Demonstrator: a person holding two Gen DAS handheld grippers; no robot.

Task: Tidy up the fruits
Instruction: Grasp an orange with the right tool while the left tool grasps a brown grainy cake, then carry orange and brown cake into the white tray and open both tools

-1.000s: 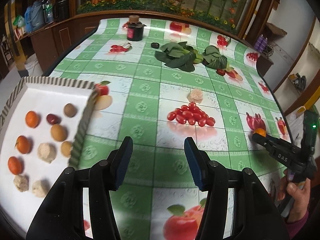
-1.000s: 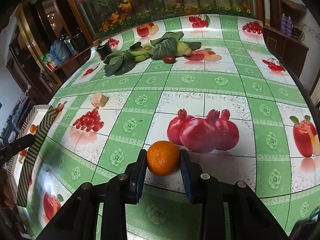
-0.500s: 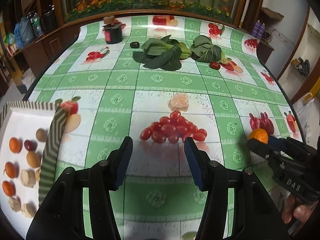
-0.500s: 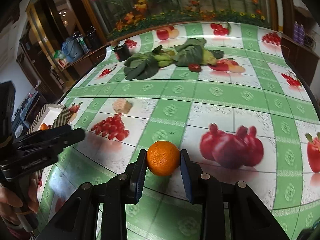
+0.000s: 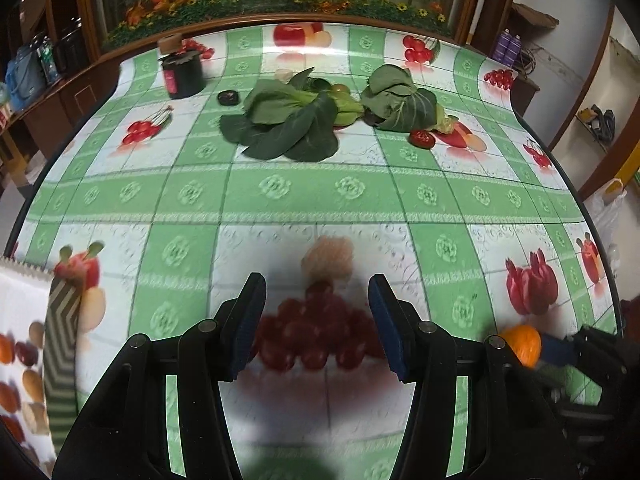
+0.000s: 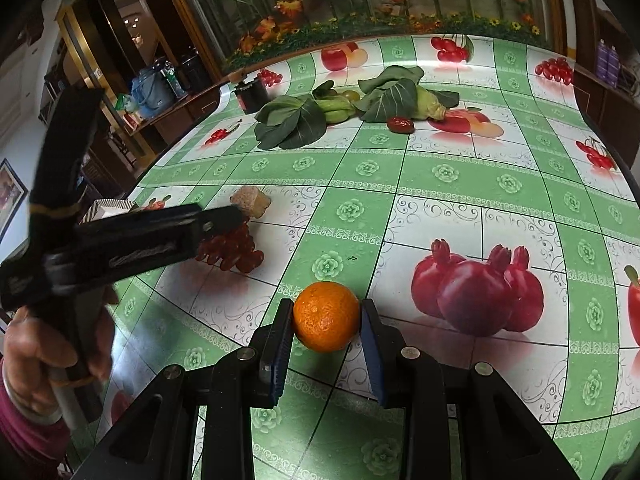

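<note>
Orange [image 6: 327,317] clamped in right gripper [image 6: 326,354] above table's [image 5: 348,188] near edge, left gripper [image 5: 316,320] spread empty over a tan fruit [image 5: 328,258] mid-table; next, probably, carrying orange to tray [image 5: 62,344] at left edge.

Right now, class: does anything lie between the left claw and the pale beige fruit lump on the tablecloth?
Nothing solid. The left claw is open and empty, and the beige lump sits just past its tips. The red cherries between them are only printed on the cloth.
</note>
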